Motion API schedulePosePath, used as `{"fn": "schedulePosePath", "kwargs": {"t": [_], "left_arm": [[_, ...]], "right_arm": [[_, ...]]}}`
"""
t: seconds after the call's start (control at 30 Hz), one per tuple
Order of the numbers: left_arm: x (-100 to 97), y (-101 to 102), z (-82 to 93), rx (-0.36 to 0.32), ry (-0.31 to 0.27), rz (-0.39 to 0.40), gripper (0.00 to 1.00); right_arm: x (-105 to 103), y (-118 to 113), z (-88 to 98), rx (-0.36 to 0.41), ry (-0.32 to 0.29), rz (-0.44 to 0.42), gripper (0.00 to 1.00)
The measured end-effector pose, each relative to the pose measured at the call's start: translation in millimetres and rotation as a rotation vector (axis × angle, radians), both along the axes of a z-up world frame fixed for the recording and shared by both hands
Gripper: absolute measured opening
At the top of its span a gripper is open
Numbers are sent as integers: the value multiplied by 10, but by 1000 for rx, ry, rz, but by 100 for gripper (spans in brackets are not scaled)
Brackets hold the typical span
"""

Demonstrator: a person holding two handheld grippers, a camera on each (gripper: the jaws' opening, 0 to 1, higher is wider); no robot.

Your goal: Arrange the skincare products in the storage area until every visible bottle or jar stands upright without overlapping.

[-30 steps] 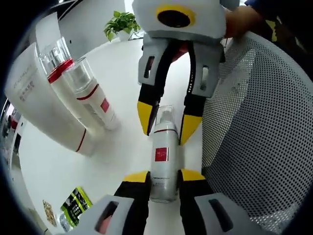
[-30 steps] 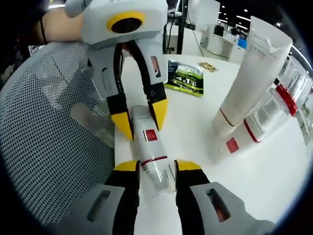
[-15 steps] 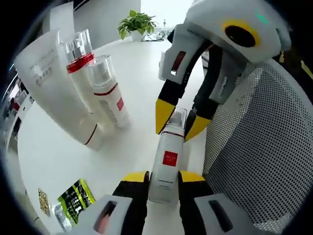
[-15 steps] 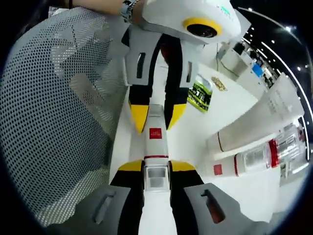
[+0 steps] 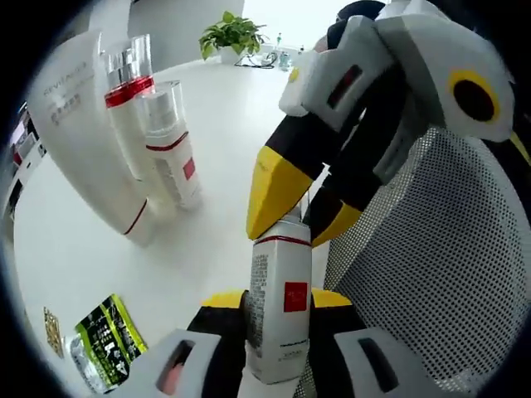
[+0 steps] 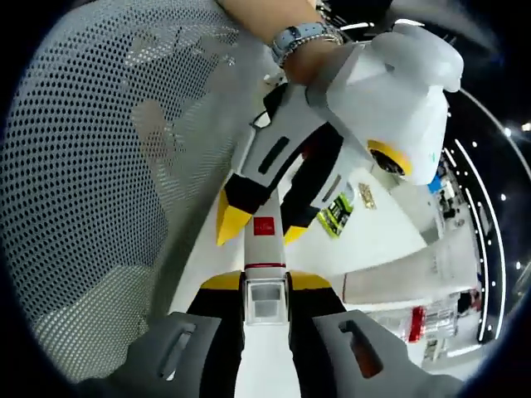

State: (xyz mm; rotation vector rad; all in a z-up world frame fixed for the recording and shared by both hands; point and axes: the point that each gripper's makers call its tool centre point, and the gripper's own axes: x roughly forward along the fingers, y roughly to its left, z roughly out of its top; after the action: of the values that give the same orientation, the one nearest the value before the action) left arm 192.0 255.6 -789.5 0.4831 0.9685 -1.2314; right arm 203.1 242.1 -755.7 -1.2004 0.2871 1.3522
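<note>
A white bottle with a red square label (image 5: 283,286) and a clear cap is held at both ends beside the mesh basket. My left gripper (image 5: 280,300) is shut on its lower body. My right gripper (image 5: 304,212) comes in from the upper right and pinches its cap end. In the right gripper view, my right gripper (image 6: 265,282) is shut on the clear cap of the bottle (image 6: 264,247), with the left gripper (image 6: 263,228) clamped further along. A white tube (image 5: 79,141) and two red-banded bottles (image 5: 170,149) stand upright to the left.
A white mesh basket (image 5: 431,274) runs close along the right of the held bottle, and along the left (image 6: 99,166) in the right gripper view. A green packet (image 5: 104,344) lies on the white table. A potted plant (image 5: 232,33) stands at the far edge.
The held bottle has been tipped up from lying flat on the table towards standing, with both grippers still on it. Both views have swung with the hands.
</note>
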Motion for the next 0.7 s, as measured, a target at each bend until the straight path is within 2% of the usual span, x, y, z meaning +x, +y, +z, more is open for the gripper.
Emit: {"fn": "schedulePosePath", "kwargs": {"t": [0.1,0.2,0.27,0.33,0.4,0.47,0.53,0.6,0.63,0.7], "left_arm": [[32,17,67,-7,-18,1,26],[62,36,147,-26,-24,13,26],[80,39,199,-47,-31,20,26],[106,35,272,-79,-38,31,26],[125,20,355,-124,-22,56,25],[134,17,429,-157,4,84,25],[131,0,517,-198,46,123,25],[154,-8,628,-247,55,141,25],[169,-14,677,-272,54,151,25],[194,13,758,-304,61,179,25]], "right_arm": [[36,-3,23,42,28,-46,17],[57,15,68,97,89,-108,18],[80,17,94,128,140,-153,18],[103,18,150,157,168,-176,19],[122,14,198,181,179,-182,20],[147,44,309,250,214,-205,22],[163,66,434,320,280,-242,24],[183,79,576,386,356,-285,26],[203,78,669,423,376,-303,28],[277,50,800,479,371,-338,31]]}}
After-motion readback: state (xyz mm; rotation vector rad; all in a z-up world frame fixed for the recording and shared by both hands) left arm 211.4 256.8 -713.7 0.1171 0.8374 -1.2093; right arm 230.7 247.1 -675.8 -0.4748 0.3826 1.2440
